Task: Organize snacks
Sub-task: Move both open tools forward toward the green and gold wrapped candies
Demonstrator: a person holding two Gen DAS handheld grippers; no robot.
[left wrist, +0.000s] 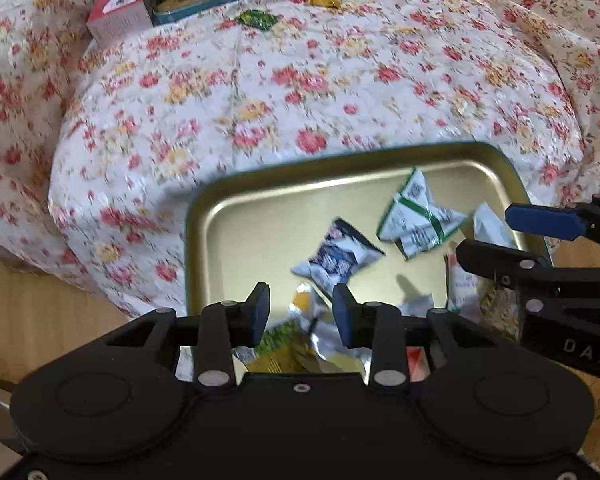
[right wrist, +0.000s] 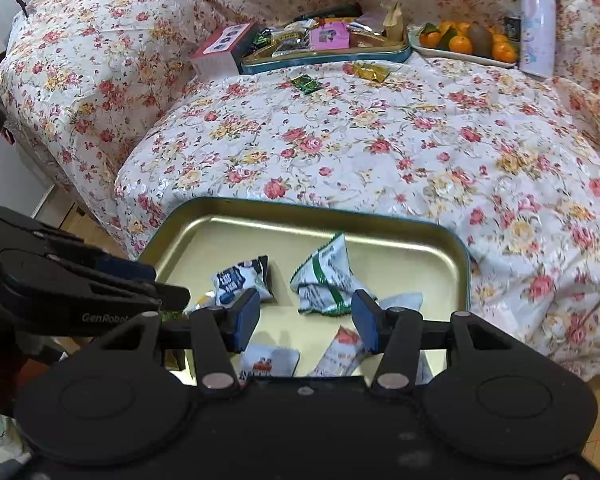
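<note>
We see the left hand-held gripper (left wrist: 301, 309) with its blue pads parted and nothing between them, poised over the near end of a shallow gold metal tray (right wrist: 458, 256) with rounded corners. The right hand-held gripper (right wrist: 306, 322) is likewise spread wide and holds nothing. Crinkled foil snack packets lie loose in the tray: a blue-and-white packet (right wrist: 242, 278) at left, a green-and-white packet (right wrist: 326, 280) beside it. The tray rests on a quilted floral bedspread (right wrist: 380, 140). Far off sit a second tray (right wrist: 328, 56) heaped with snacks and a plate of oranges (right wrist: 466, 44).
</note>
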